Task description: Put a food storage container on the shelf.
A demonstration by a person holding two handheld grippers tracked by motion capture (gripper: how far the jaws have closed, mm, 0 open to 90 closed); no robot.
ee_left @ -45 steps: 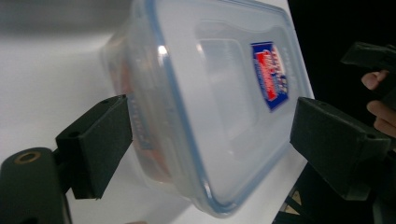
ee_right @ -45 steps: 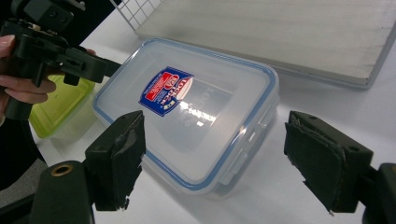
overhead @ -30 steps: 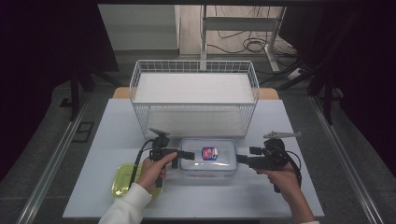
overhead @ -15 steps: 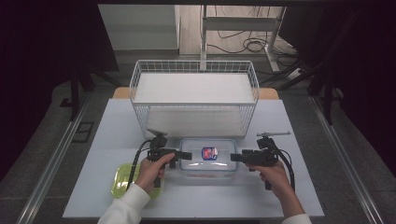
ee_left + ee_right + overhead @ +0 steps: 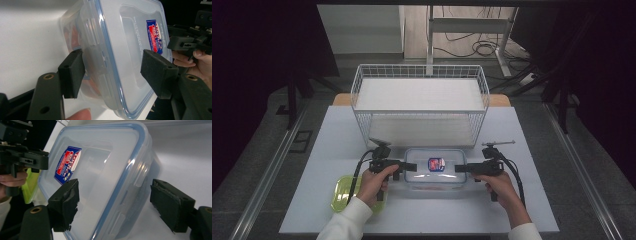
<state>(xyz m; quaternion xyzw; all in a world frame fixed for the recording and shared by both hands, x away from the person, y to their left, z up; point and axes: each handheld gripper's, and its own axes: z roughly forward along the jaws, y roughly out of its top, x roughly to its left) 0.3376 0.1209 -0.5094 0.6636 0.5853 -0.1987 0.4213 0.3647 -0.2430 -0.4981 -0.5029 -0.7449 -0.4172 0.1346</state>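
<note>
A clear plastic food box (image 5: pixel 434 167) with a blue-rimmed lid and a red and blue label (image 5: pixel 436 163) lies on the white table, in front of the wire basket. My left gripper (image 5: pixel 410 166) is at the box's left end, open, with one jaw above the lid and one below the latch flap (image 5: pixel 96 62). My right gripper (image 5: pixel 460 168) stands open at the box's right end (image 5: pixel 130 195), its jaws straddling the lid edge without closing on it. Each gripper appears across the box in the other's view.
A white wire basket (image 5: pixel 419 107) with two shelves stands just behind the box. A yellow-green lidded container (image 5: pixel 343 192) lies at the front left, partly under the left forearm. The white table (image 5: pixel 532 210) ends close in front of the hands.
The right gripper has moved left, from off the box's right side up to its right end. The left gripper has stayed at the left end.
</note>
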